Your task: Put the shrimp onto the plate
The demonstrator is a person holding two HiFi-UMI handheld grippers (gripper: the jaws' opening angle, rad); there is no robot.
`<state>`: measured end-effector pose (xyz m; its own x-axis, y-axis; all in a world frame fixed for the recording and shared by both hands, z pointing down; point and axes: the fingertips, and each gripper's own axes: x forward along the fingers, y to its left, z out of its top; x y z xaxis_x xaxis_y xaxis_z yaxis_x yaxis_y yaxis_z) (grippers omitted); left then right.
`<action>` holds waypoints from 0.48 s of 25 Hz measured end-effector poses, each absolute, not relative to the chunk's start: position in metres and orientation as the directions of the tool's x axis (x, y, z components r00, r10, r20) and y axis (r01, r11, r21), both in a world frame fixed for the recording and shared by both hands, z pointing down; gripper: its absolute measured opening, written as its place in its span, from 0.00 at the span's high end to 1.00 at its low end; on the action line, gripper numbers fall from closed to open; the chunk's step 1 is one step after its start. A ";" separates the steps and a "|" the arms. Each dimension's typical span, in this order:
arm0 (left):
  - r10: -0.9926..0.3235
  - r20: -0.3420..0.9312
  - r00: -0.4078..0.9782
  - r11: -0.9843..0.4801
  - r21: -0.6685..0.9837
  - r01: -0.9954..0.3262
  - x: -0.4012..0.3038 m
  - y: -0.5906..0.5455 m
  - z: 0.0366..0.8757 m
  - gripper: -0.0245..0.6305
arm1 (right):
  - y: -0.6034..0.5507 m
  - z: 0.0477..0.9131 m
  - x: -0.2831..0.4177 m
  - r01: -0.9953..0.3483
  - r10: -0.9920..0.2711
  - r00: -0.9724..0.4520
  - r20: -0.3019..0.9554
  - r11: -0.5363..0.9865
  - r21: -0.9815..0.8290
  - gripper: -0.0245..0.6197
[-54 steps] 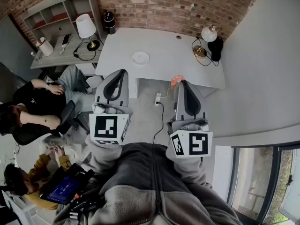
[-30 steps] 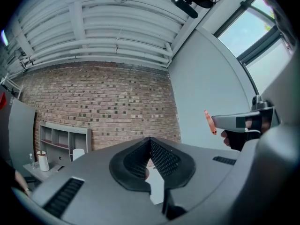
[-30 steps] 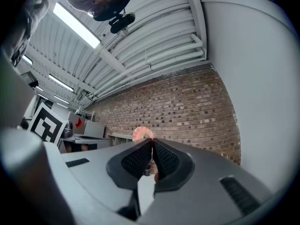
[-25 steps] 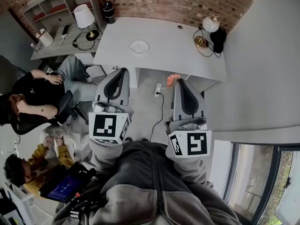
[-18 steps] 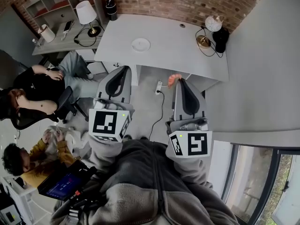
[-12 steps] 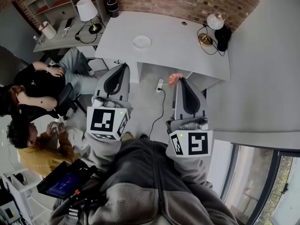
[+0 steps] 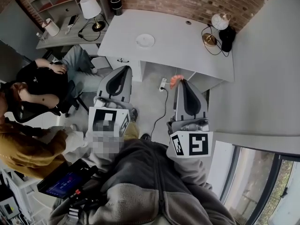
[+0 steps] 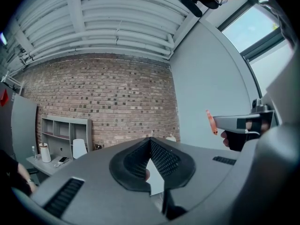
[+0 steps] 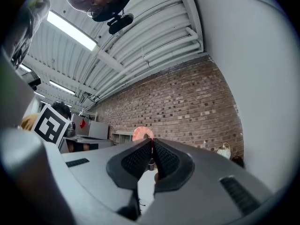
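Observation:
An orange-pink shrimp (image 7: 175, 81) sticks out from the tip of my right gripper (image 7: 180, 82), whose jaws are shut on it. The right gripper view shows the shrimp (image 9: 141, 134) curling above the closed jaws. A small white plate (image 7: 145, 40) lies on the grey desk (image 7: 187, 50) well ahead of both grippers. My left gripper (image 7: 125, 69) is shut with nothing in it, held over the floor short of the desk. In the left gripper view the shrimp (image 8: 210, 122) shows at the right, at the end of the right gripper.
A lamp (image 7: 216, 25) and a dark object stand at the desk's right end. A second desk with a white lamp (image 7: 91, 9) and shelves lies to the left. A seated person (image 7: 40, 86) and another in a yellow top (image 7: 23, 146) are at left. A cable (image 7: 161, 109) runs across the floor.
The view has shifted, so the desk now lies a little nearer and higher in frame. The person in yellow has moved closer at the lower left. Both grippers keep their pose, shrimp still held.

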<state>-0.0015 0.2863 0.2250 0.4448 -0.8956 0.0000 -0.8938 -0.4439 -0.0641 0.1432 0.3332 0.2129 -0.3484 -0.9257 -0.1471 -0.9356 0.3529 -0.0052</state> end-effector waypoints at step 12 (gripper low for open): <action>-0.891 -0.010 0.453 -0.453 -0.028 -0.891 -0.013 0.224 0.233 0.96 | 0.277 0.215 0.138 -0.946 -0.936 -0.324 -0.136 0.324 0.018 0.95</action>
<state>-0.0134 0.2243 0.2327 0.4532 -0.8913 -0.0102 -0.8912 -0.4528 -0.0283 0.1381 0.2773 0.2153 -0.3237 -0.9363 -0.1364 -0.9458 0.3244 0.0176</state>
